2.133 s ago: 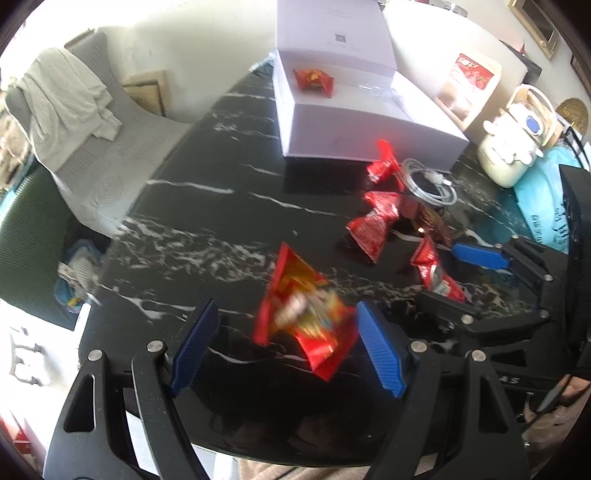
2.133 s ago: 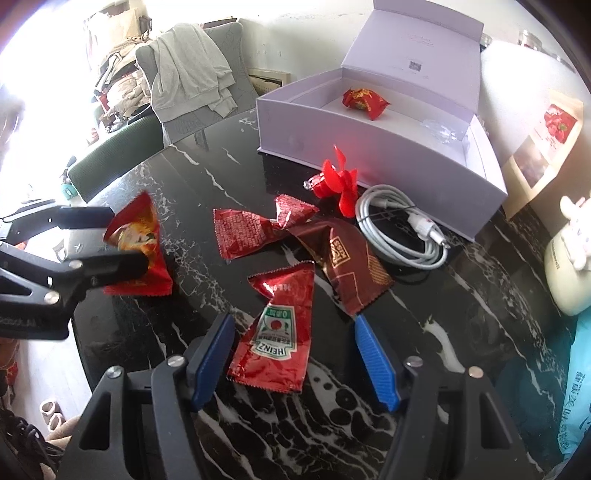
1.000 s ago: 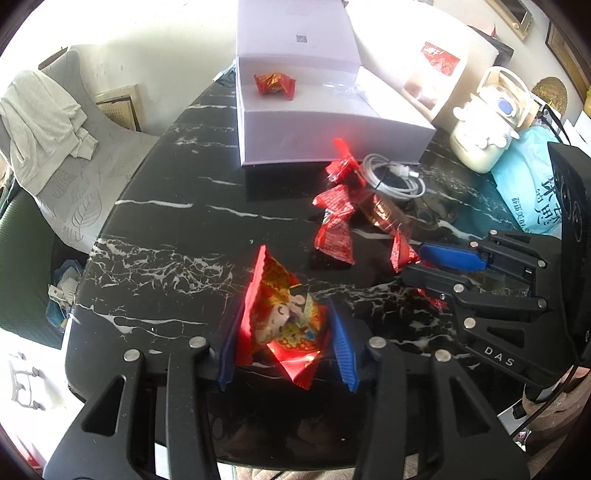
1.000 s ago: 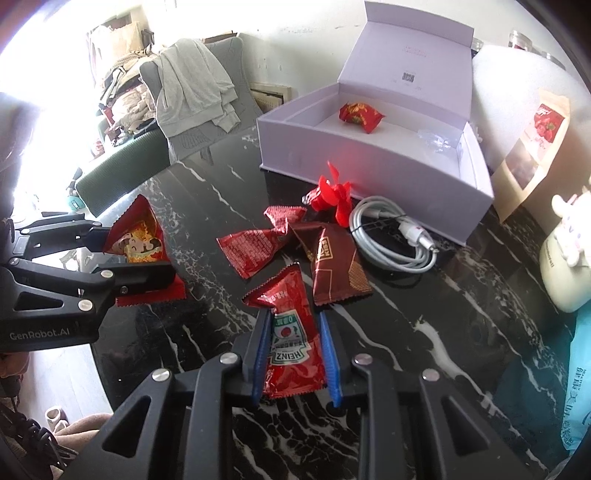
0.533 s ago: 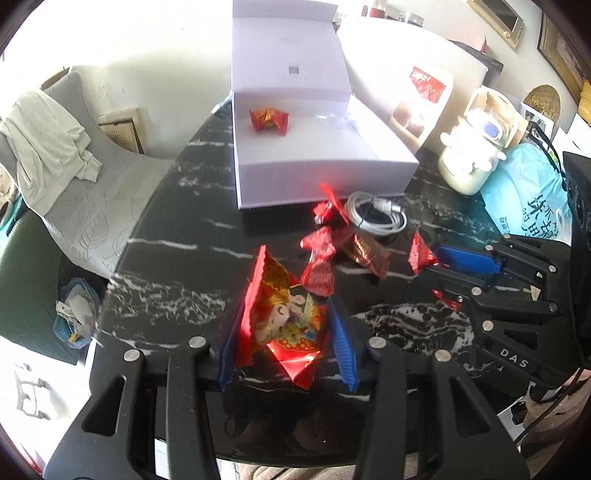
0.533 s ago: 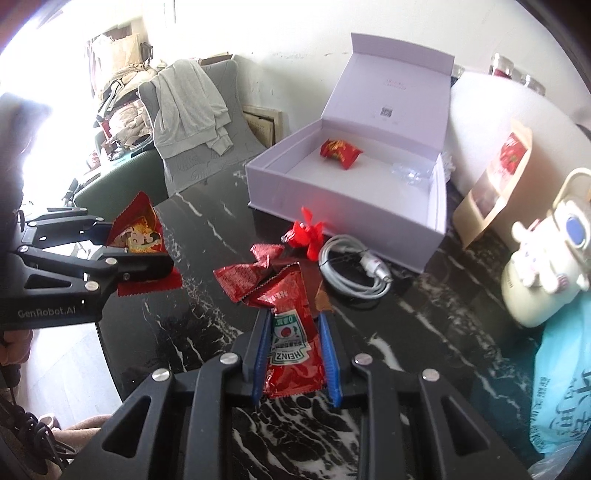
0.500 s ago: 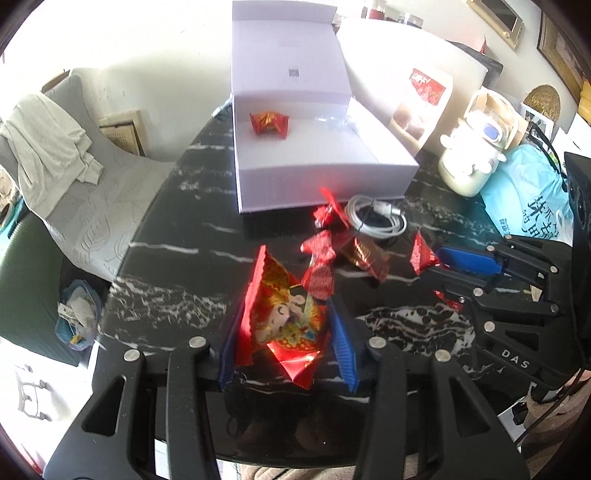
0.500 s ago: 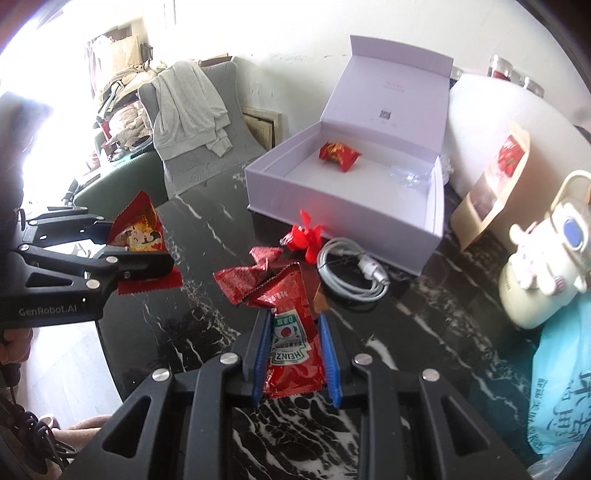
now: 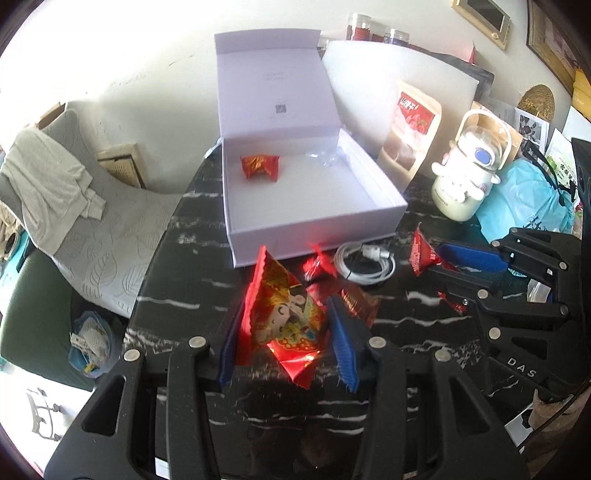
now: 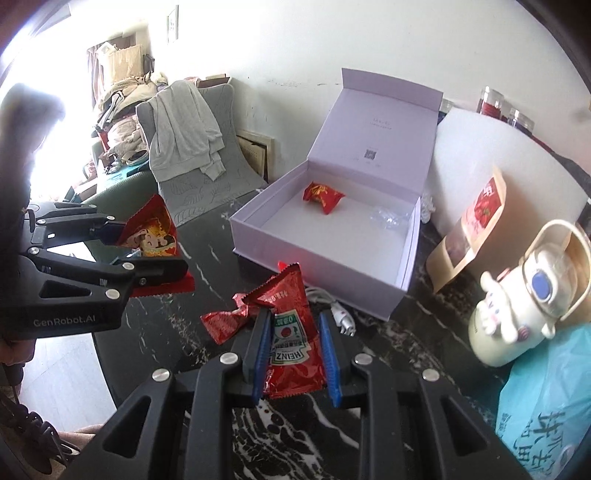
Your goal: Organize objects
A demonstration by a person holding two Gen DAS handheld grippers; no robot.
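Left gripper (image 9: 284,336): clamped on snack packet (image 9: 282,317). Right gripper (image 10: 293,345): clamped on ketchup sachet (image 10: 290,332). Transport step, likely; next, release into open box (image 10: 406,258) at 12 o'clock.

A lived-in home: a padded chair (image 10: 207,173) draped with clothing (image 10: 184,129) at ten o'clock (cluttered behind), framed pictures (image 9: 484,18) at one o'clock.

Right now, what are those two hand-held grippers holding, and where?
Left hand-held gripper: cartoon snack packet, by its sides. Right hand-held gripper: Heinz ketchup sachet, by its sides.
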